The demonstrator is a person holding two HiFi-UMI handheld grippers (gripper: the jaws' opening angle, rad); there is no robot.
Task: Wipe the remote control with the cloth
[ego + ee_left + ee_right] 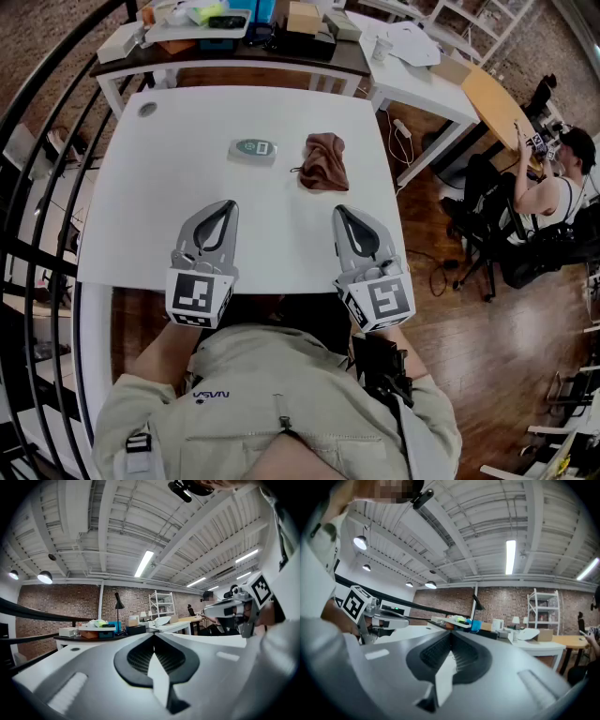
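Past beige jacket (281,394), holding left gripper (227,203) and right gripper (339,210) level at near edge of white table (169,216), jaws of each pressed together on nothing, remote control (253,148) well ahead, cloth (325,161) near its right, both untouched; seemingly no wiping begun, cloth pickup first.

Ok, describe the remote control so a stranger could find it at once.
Start at the big white table. On its far half lies the remote control, left of the cloth. It is a flat, pale grey slab; the cloth is crumpled and brown.
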